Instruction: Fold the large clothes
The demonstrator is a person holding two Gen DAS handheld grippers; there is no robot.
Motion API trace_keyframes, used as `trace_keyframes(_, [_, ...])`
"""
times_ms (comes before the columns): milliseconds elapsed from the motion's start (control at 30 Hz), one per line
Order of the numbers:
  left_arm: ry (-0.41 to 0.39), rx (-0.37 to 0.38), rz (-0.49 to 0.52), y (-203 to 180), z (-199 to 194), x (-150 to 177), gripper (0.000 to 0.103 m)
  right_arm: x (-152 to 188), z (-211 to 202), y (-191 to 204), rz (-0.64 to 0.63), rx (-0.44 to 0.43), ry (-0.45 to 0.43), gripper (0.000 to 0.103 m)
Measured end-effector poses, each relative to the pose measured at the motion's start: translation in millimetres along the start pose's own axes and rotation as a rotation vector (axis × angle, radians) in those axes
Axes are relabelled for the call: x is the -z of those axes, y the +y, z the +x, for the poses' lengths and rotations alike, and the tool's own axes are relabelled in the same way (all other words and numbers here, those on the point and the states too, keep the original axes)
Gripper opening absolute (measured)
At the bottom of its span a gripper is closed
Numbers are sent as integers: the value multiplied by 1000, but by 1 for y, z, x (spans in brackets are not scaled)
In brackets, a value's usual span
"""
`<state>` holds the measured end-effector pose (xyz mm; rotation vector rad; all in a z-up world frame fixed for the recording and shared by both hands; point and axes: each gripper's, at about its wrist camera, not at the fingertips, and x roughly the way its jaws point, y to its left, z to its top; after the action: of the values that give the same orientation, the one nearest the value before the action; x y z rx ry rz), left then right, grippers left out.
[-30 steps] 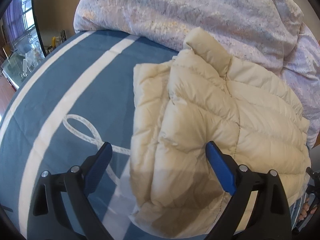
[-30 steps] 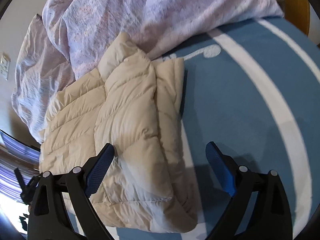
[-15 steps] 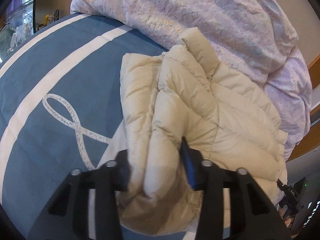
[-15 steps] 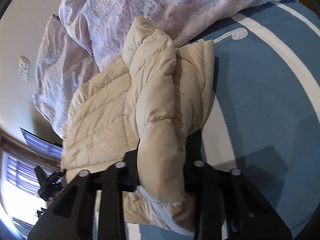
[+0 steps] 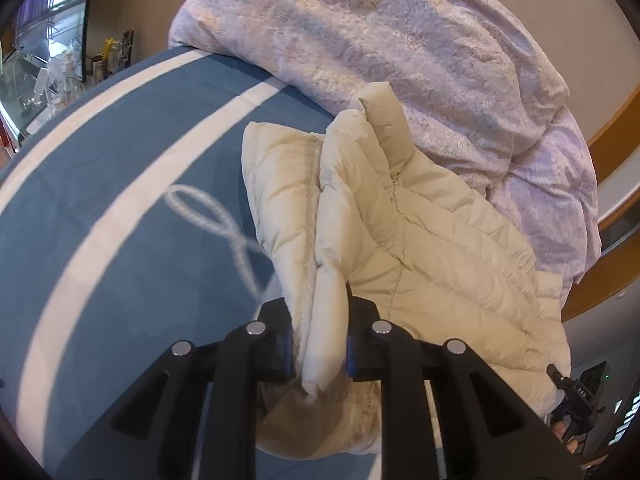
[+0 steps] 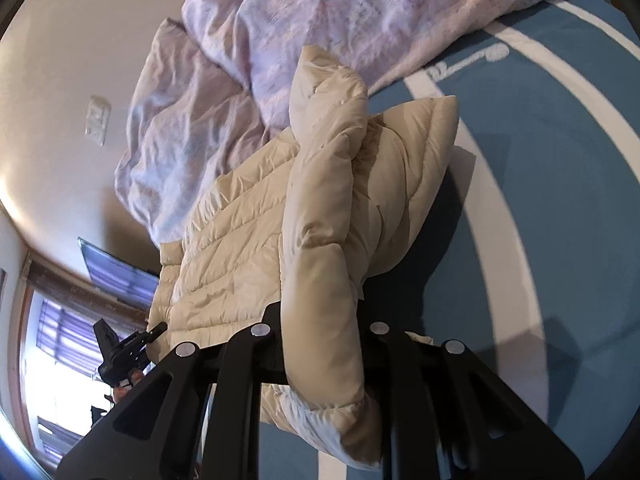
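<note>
A cream quilted puffer jacket (image 5: 420, 248) lies partly folded on a blue bedspread (image 5: 120, 184) with white stripes. My left gripper (image 5: 318, 354) is shut on a folded edge of the jacket at its near end. In the right wrist view the same jacket (image 6: 248, 240) is lifted at one side. My right gripper (image 6: 320, 352) is shut on a thick fold of it, and the fingertips are hidden by the fabric. The far part of the jacket rests against the duvet.
A crumpled lilac duvet (image 5: 400, 40) is heaped at the far side of the bed and also shows in the right wrist view (image 6: 320, 20). The blue bedspread (image 6: 540, 200) stretches to the right. A window (image 6: 52, 360) and a wall lie to the left.
Both grippers were open over the jacket a second ago. They have closed on folds of the jacket and lifted its near edge off the bedspread.
</note>
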<state>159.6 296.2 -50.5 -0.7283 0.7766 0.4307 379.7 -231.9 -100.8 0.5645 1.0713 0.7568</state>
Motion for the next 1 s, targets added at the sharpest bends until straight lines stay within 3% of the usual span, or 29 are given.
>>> trace_keyframes(200, [12,-14,14,18,-16,13,20,24,4,6,-31,77,50,18])
trace_keyframes(267, [22,-21,7,20,-13,16,22,25,4,10,-60,147,41,27])
trace_keyframes(300, [24,-33,6,20,-12,17,27,25,2,15,-77,199,29,30])
trace_keyframes(367, [28,-52,-12,24,-9,19,36,25,-3,24,-117,281,-9,46])
trace_keyframes(433, [39,-51,-30,29,-7,20,54,26,-13,34,-168,381,-76,57])
trace_keyframes(500, [43,-47,-55,35,-6,21,67,26,-21,45,-213,448,-144,58])
trace_keyframes(600, [54,-31,-85,40,-5,22,73,29,-22,69,-275,433,-191,58])
trace_keyframes(867, [84,15,-145,43,6,21,76,58,40,136,-512,373,-128,57])
trace_keyframes(1000, [82,33,-169,42,7,20,75,73,70,150,-568,391,-99,56])
